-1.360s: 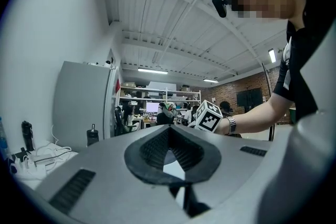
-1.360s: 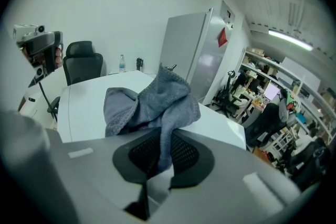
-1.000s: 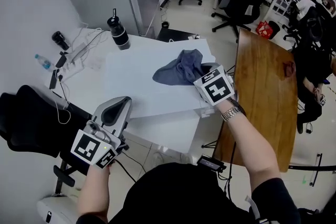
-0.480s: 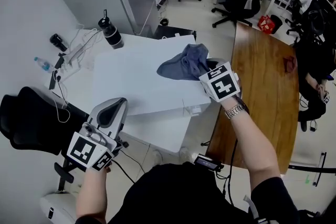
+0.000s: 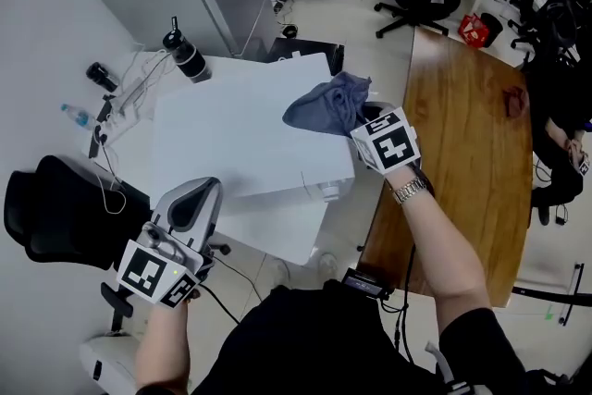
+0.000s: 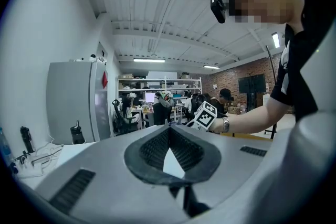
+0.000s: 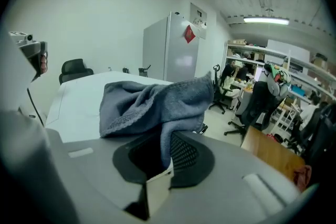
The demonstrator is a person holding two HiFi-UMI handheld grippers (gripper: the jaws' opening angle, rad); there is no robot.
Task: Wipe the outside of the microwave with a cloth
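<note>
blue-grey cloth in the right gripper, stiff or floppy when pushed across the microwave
Likely floppy: the blue-grey terry cloth slumps in folds from the right gripper. Probably light, held by one pinched edge. It may bunch rather than slide flat on the white microwave.

Cloth (image 7: 157,102) corner hidden between fingers (image 7: 185,152)

Soft grey-blue terry cloth (image 5: 329,104), smooth matt white microwave (image 5: 236,139), glossy brown wooden table (image 5: 462,143)

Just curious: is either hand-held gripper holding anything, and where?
Right hand-held gripper: a fold of the grey cloth. Left hand-held gripper: nothing.
</note>
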